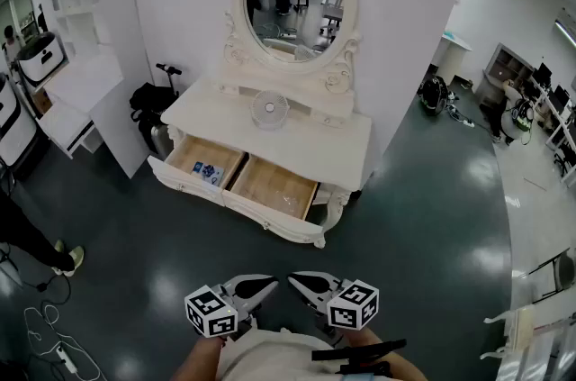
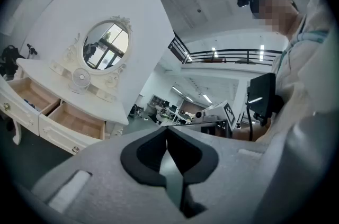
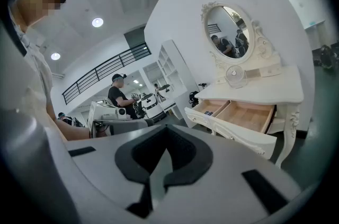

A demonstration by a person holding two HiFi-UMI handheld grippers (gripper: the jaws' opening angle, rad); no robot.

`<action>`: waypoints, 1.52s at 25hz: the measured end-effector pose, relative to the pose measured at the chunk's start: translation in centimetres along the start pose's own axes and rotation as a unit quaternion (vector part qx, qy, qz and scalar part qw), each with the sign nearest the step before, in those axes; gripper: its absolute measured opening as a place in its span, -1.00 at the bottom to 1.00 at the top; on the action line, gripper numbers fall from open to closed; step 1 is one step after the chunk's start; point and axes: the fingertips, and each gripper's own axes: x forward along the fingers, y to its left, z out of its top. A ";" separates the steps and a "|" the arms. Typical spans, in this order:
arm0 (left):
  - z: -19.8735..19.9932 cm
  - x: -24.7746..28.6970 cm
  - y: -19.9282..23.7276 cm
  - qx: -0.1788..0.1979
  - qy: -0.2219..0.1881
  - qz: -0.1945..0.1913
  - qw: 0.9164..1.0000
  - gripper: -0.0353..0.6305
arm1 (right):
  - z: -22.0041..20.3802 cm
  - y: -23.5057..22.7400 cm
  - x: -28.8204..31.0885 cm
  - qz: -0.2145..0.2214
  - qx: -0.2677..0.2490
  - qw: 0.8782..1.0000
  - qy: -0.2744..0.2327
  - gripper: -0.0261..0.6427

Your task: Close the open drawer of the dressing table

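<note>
Careful, if you shove just one end of that wide drawer [image 1: 274,187], it could skew and jam. Your left claw [image 1: 258,288] and right claw [image 1: 306,285] are both pinched together on nothing, well short of it. It's pulled way out from under the top of the dressing table [image 1: 306,136]: white front, bare wood inside, and a small bluish item [image 1: 209,174] in the left half.

White dressing table [image 1: 326,136], pale wood inside its drawers [image 1: 274,187], dark green glossy floor [image 1: 423,226]
</note>
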 end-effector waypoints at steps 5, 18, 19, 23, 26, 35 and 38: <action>-0.2 0.4 0.0 0.004 0.005 -0.002 1.000 -0.87 | 0.3 -0.7 -0.4 -0.008 0.001 1.000 -0.005 -0.88; -0.7 1.2 -0.5 0.005 0.017 -0.002 1.000 -0.87 | 0.4 -1.3 -1.2 -0.005 0.014 1.000 -0.007 -0.87; -0.8 1.3 -0.5 0.006 0.019 -0.001 1.000 -0.87 | 0.2 -1.4 -1.3 -0.008 0.012 1.000 -0.003 -0.87; -0.8 1.7 -0.4 0.010 0.023 0.001 1.000 -0.86 | 0.3 -1.9 -1.7 -0.012 0.008 1.000 -0.001 -0.86; -1.0 1.8 0.0 0.008 0.027 0.005 1.000 -0.86 | 0.4 -2.5 -1.8 -0.013 0.012 1.000 -0.001 -0.69; 0.3 3.3 4.2 -0.002 0.027 0.002 1.000 -0.86 | 2.5 -6.2 -0.1 -0.028 0.024 0.999 -0.007 -0.63; 0.9 4.3 6.4 -0.005 0.036 -0.004 0.999 -0.86 | 3.8 -8.0 0.9 -0.034 0.028 0.999 -0.007 -0.63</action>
